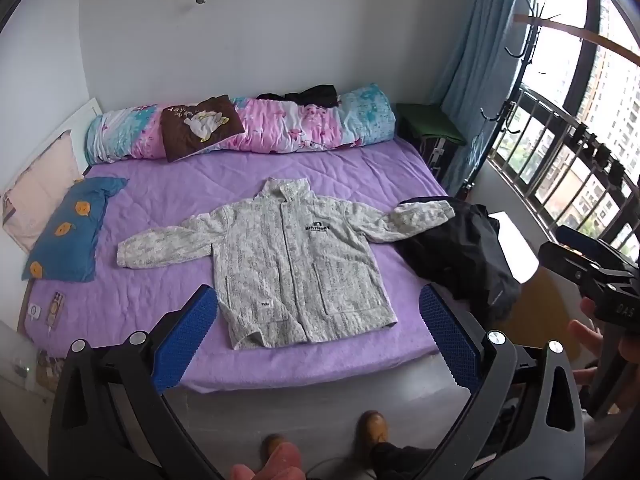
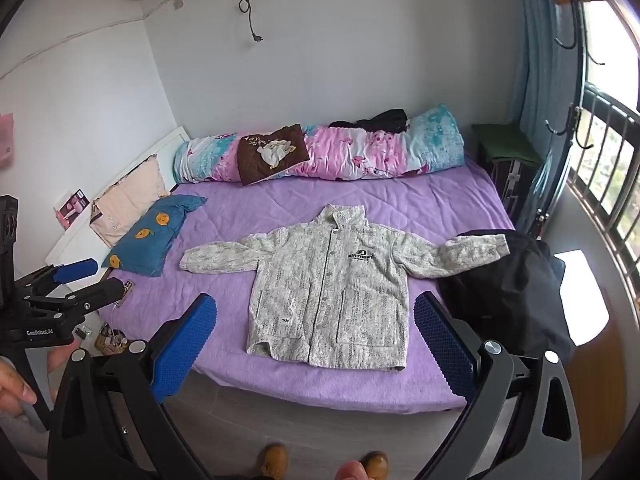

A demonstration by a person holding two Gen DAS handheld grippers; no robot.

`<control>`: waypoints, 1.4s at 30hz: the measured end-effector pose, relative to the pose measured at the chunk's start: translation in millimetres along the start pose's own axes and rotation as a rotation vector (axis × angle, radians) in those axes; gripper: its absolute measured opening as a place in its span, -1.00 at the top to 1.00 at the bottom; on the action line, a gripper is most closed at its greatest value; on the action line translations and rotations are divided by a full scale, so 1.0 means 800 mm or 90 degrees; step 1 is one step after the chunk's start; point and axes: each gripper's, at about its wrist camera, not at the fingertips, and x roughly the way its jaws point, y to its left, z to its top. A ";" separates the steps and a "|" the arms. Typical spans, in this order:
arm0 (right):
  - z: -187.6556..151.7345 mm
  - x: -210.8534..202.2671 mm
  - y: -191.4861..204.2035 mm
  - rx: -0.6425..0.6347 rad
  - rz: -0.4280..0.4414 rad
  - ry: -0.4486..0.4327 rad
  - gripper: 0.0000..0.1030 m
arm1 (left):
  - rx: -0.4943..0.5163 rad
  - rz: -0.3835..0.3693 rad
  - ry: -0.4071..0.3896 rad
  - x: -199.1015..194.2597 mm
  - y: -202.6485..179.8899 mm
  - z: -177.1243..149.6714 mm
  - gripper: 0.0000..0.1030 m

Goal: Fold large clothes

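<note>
Well, nothing was folded yet: the grey jacket (image 1: pixel 296 264) lay spread flat, sleeves out, mid-frame on the purple bed (image 1: pixel 160 200).
Both the left gripper (image 1: pixel 320 340) and right gripper (image 2: pixel 316 340) hung wide open and empty above the near edge. A black chest logo was too blurred to read; "GenRoboAI" showed on the left gripper at the right-wrist view's left edge.

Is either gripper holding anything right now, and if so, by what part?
Nothing is held. The left gripper and right gripper are both open above the floor, short of the grey jacket lying flat on the bed.
</note>
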 end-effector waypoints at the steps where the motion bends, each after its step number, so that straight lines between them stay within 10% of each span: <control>1: 0.000 0.000 -0.001 0.000 0.000 0.001 -0.89 | -0.003 -0.001 0.001 0.001 0.001 0.002 -0.89; 42: -0.002 0.000 -0.004 0.003 -0.007 0.004 -0.89 | -0.006 -0.005 0.006 0.003 -0.011 0.007 -0.89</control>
